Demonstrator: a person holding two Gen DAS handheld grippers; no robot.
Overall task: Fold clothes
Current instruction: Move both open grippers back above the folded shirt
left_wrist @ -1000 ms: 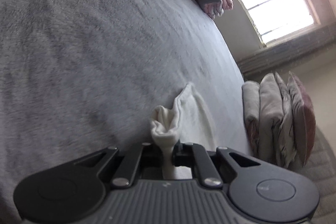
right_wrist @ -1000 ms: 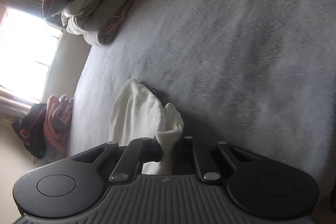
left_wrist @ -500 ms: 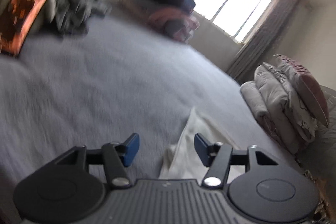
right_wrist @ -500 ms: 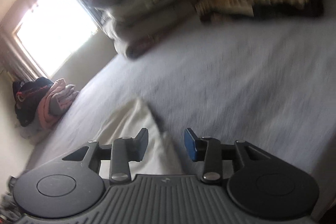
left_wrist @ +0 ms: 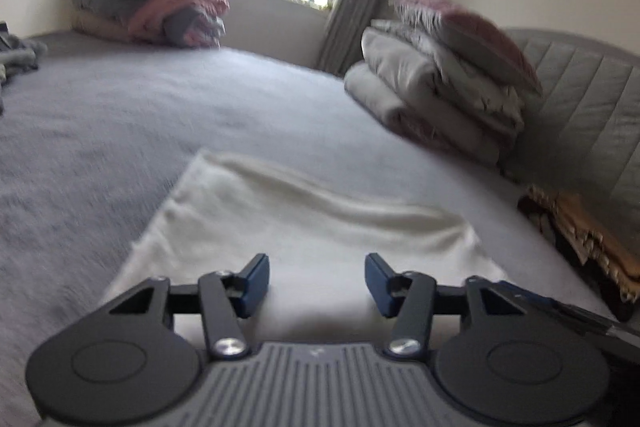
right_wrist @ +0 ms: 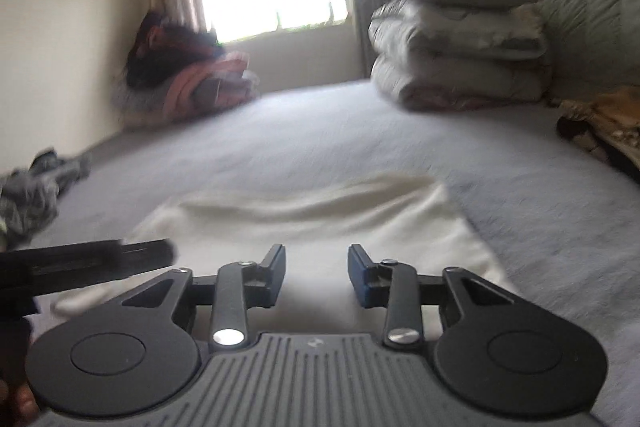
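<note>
The bed (left_wrist: pixel 120 115), covered in a grey fleecy blanket, runs ahead of both grippers to a window wall. A stack of folded bedding with a pillow on top (left_wrist: pixel 440 83) sits ahead and to the right of each gripper, and a heap of dark and pink clothes (left_wrist: pixel 160 3) lies far ahead to the left.

The cream garment (left_wrist: pixel 304 219) lies flat on the bed directly in front of and below both grippers, with a soft ridge across its far part (probably a fold edge, though blur makes it hard to say).

The left gripper (left_wrist: pixel 316 281) has its jaws apart with nothing between them; they have just been closing a little, over the cloth's near edge. The right gripper (right_wrist: pixel 316 275) is likewise parted and empty, its jaws also narrowing slightly, with the other gripper's dark finger poking in at its left.

The risk from here, as I judge it: the fabric is limp and lies on a fleecy blanket, so a pinch could catch only one layer or snag the blanket too. Uneven grabs by the two grippers would skew the next fold.
</note>
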